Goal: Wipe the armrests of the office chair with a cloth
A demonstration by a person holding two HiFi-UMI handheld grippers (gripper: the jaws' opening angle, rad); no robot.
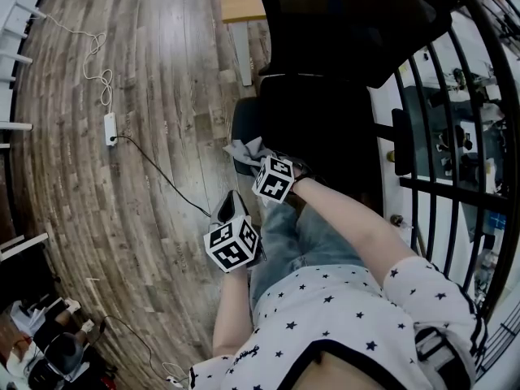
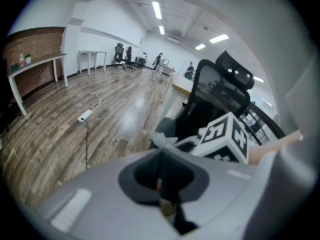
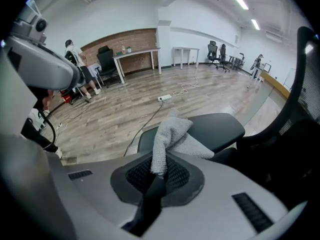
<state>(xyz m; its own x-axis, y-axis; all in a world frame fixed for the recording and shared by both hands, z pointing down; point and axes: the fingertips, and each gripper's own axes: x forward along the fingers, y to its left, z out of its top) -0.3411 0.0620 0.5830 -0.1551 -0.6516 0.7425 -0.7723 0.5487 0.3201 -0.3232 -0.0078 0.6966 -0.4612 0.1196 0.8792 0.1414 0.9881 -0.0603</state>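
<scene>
Both tongs are clenched: the right gripper [image 3: 159,170] grips a bunched fold of the grey cloth [image 3: 172,134], which drapes onto the left-hand armrest [image 3: 220,126] of the office chair [image 1: 341,31], while the left gripper [image 2: 161,184] hangs nearer the person, jaws together on nothing. Wiping this armrest looks to be in hand, and the next move likely calls for pressing the cloth down and dragging it along the pad. How much cloth touches the pad is hidden by the gripper body, and the right-hand armrest is hard to make out.
</scene>
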